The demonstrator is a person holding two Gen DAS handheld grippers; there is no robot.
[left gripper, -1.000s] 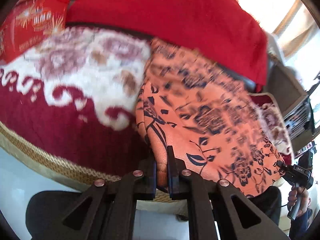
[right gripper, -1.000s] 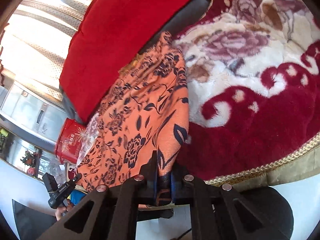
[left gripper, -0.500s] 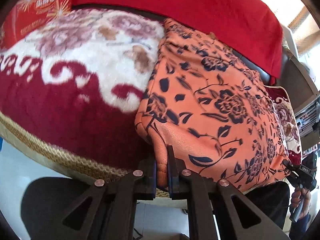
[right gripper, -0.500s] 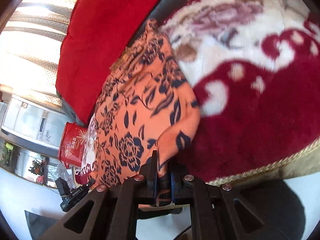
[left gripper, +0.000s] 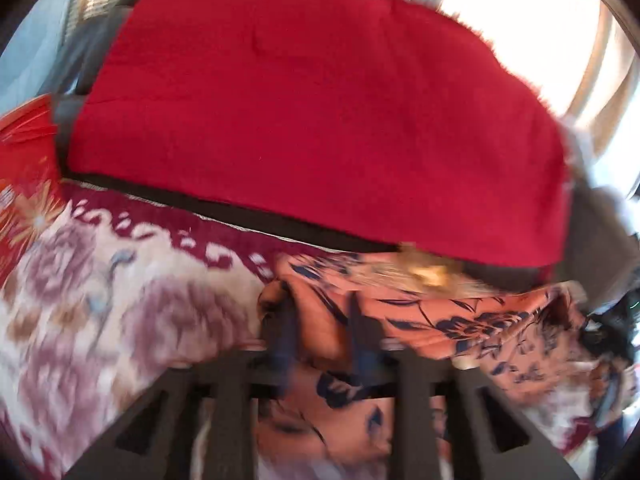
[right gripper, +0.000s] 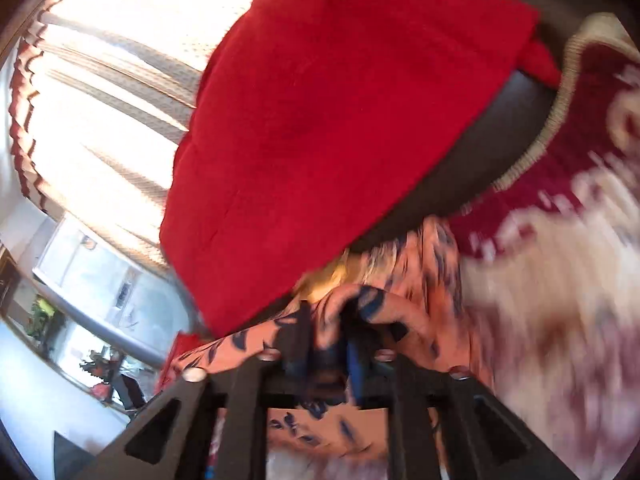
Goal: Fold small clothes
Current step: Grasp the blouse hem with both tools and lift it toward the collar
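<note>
An orange garment with a dark blue flower print [left gripper: 460, 320] lies on a red and white floral blanket [left gripper: 120, 312]. My left gripper [left gripper: 320, 320] is shut on the garment's near left corner and holds it folded over toward the far edge. In the right wrist view the same garment [right gripper: 400, 312] bunches over my right gripper [right gripper: 328, 320], which is shut on its near right corner. Both views are blurred by motion. The part of the garment under the fold is hidden.
A large red cushion [left gripper: 320, 112] leans on the dark sofa back [right gripper: 500, 132] just beyond the garment. A red patterned box [left gripper: 24, 160] sits at the far left. Bright curtained windows [right gripper: 100, 100] are behind.
Both grippers have carried the garment's near corners forward and over toward the sofa back, folding the garment. The cushion now fills most of both views.
</note>
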